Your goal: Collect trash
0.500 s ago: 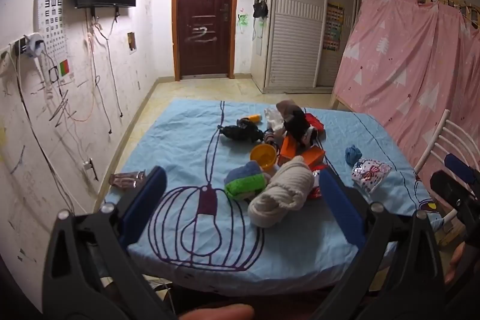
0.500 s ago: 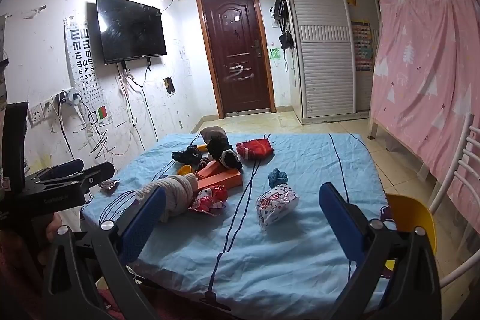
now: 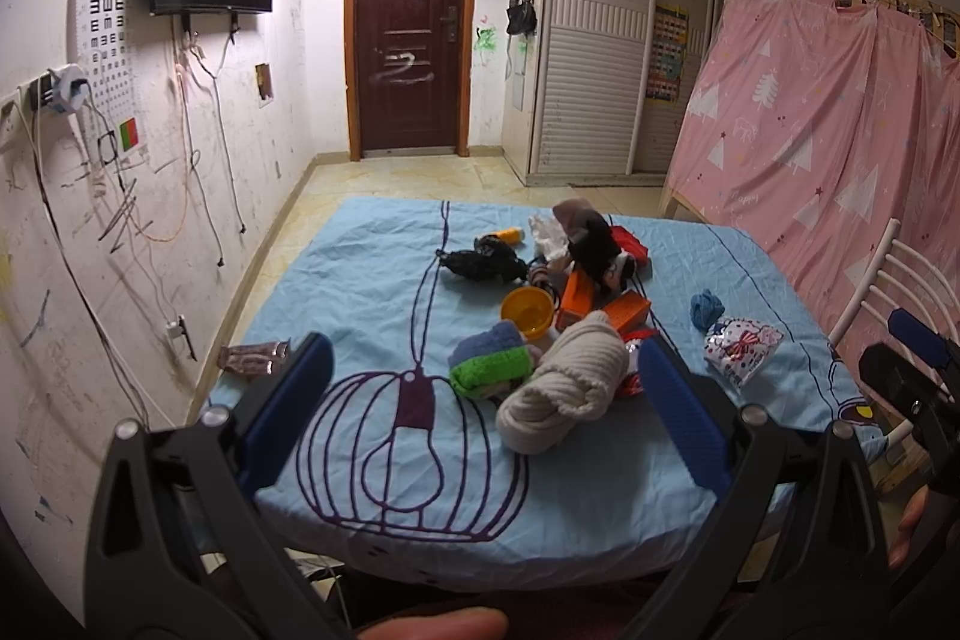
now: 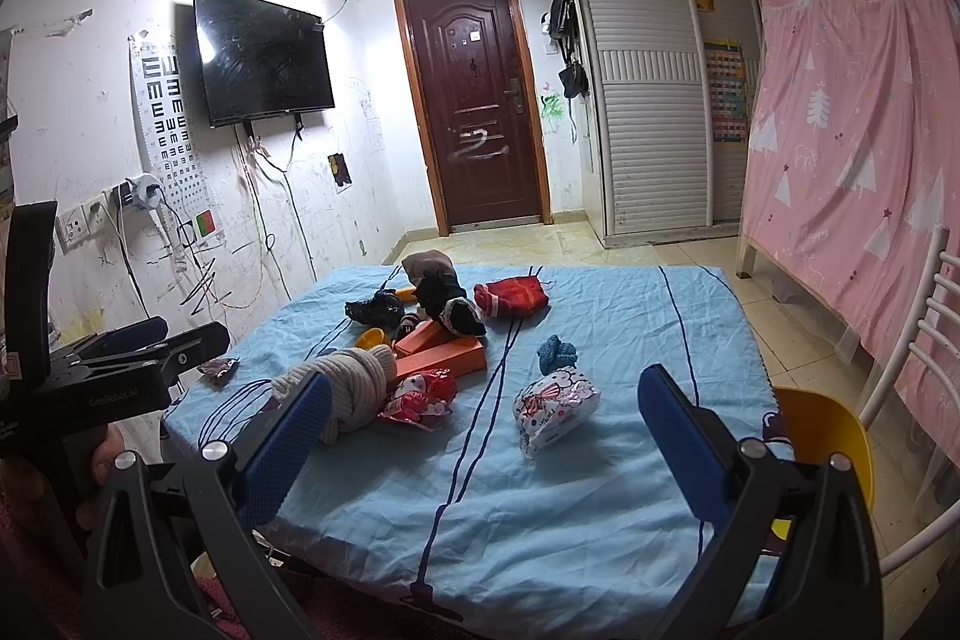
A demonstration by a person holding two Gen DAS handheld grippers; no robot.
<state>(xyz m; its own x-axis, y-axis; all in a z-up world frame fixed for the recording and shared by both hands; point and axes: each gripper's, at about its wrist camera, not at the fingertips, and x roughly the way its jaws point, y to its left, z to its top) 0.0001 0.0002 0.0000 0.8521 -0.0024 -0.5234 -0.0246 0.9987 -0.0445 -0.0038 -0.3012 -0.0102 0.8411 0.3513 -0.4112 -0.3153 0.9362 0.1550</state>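
Note:
A table under a light-blue cloth (image 3: 372,292) (image 4: 600,490) bears a heap of things. Among them are a white printed snack bag (image 3: 741,349) (image 4: 555,409), a red snack wrapper (image 4: 420,397), a crumpled black bag (image 3: 480,265) (image 4: 375,307) and a brown wrapper (image 3: 252,358) (image 4: 217,370) at the left edge. My left gripper (image 3: 483,349) hovers open before the near edge, facing a cream knitted roll (image 3: 564,388). Over the near right part, my right gripper (image 4: 485,379) is open and empty, with the white bag ahead between its fingers and clear of them.
Orange boxes (image 4: 441,349), a yellow bowl (image 3: 527,311), a green and blue cloth (image 3: 489,361), a blue knit ball (image 4: 557,352) and a red cloth (image 4: 510,298) lie in the heap. A white chair (image 4: 924,340) with a yellow seat (image 4: 822,430) stands right, and a pink curtain (image 4: 852,160) hangs behind it.

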